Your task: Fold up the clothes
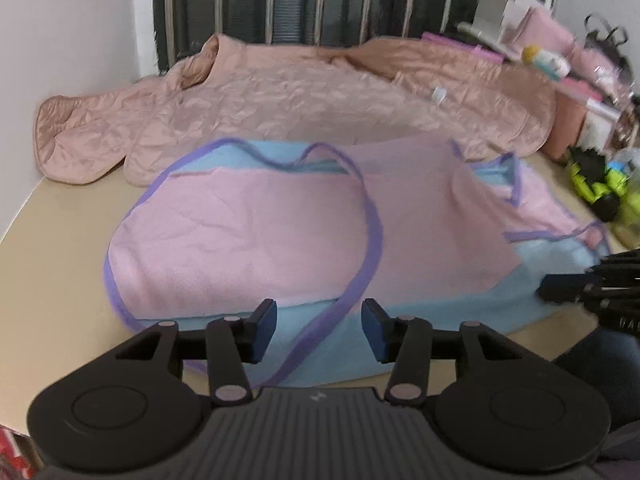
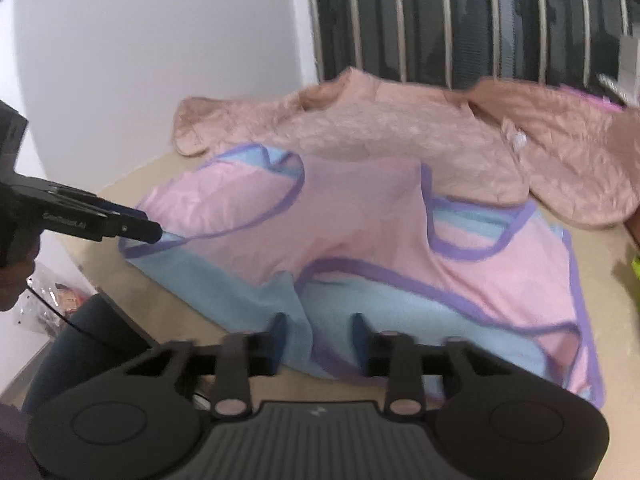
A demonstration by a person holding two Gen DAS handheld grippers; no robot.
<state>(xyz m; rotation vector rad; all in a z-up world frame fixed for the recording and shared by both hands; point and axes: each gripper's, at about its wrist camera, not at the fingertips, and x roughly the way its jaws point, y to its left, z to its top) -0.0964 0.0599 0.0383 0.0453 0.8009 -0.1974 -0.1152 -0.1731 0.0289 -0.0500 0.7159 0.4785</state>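
A pink and light-blue garment [image 1: 248,232] with purple trim lies spread on the beige table [image 1: 60,260]. My left gripper [image 1: 319,332] hovers open over its near hem, and a purple trim strip runs between the fingers. In the right wrist view the same garment [image 2: 360,220] fills the middle. My right gripper [image 2: 320,340] is at its near blue edge with the fingers apart and a raised ridge of blue cloth between them. The left gripper [image 2: 154,234] touches the cloth's left edge. The right gripper [image 1: 548,290] shows at the garment's right side.
A quilted pale-pink jacket [image 1: 280,100] lies spread behind the garment, against a barred window [image 1: 320,0]. Boxes, bags and a green and black toy [image 1: 596,184] crowd the table's right end. A white wall closes the left side. A person's dark-clothed leg [image 2: 80,344] is by the table's edge.
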